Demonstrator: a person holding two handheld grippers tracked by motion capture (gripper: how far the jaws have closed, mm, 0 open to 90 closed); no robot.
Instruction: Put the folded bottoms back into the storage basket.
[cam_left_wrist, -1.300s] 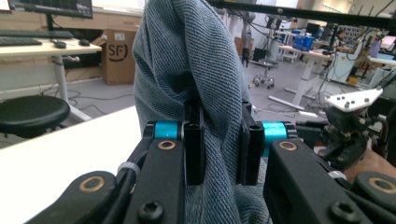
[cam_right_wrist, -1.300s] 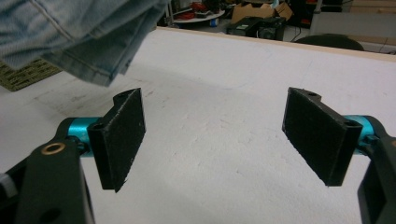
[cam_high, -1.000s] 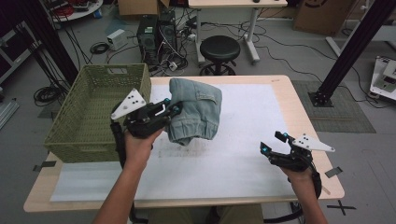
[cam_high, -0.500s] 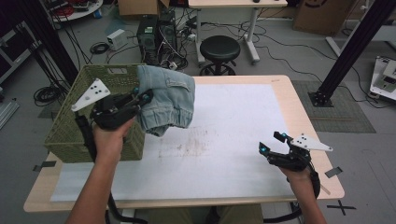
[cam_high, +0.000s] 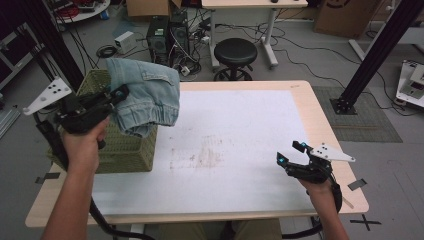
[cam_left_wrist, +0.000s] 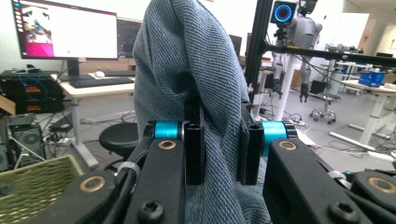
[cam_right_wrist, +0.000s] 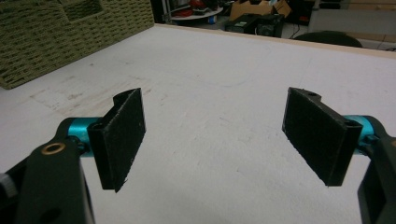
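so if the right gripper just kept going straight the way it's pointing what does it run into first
Probably the green basket. The right gripper hangs open over the bare white mat with nothing between its jaws, aimed across the table toward the basket; depth is hard to judge, though.

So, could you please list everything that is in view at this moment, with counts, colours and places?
denim garment: one, light blue, bunched, held up in the air over the basket's right edge
basket: one, olive green, woven, at the table's left edge
table: one, light wood rim with a white mat on top
stool: one, black, round seat, on the floor beyond the table
computer towers: dark, on the floor beyond the table, among cables
left tool: one, black with blue fittings, shut on the denim garment
right tool: one, black, jaws wide apart, nothing between them, low over the mat near the table's right front corner
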